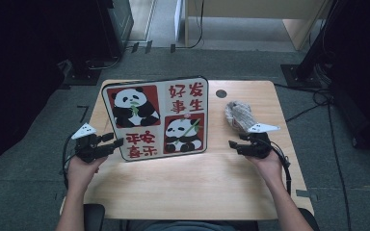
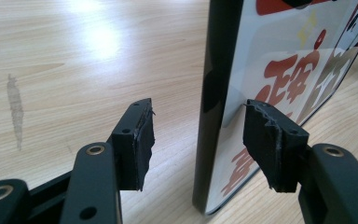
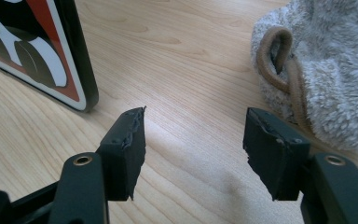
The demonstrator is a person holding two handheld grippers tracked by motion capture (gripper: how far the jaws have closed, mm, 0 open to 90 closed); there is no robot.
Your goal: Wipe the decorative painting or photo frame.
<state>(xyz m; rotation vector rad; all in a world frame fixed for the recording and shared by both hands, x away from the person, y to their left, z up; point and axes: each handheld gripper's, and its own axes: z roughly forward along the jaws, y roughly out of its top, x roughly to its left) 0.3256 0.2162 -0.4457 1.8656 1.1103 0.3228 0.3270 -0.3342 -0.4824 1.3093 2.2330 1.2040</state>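
Observation:
A square panel (image 1: 156,118) printed with pandas and red characters, rimmed in black, stands on its lower edge on the wooden table (image 1: 197,183). My left gripper (image 1: 117,140) is open at the panel's lower left corner. In the left gripper view (image 2: 198,140) its jaws straddle the black side edge (image 2: 214,93), one behind and one in front of the printed face, neither touching. My right gripper (image 1: 233,143) is open and holds nothing, just to the right of the panel. Beyond its jaws (image 3: 196,149) lies a grey fluffy pouch (image 3: 335,70) with a tan cord (image 3: 279,60).
The pouch (image 1: 238,115) lies at the right rear of the table, near a round cable hole (image 1: 221,93). The panel's lower right corner (image 3: 42,56) sits left of my right gripper. Bare wood runs along the front. Dark equipment and cables surround the table on the floor.

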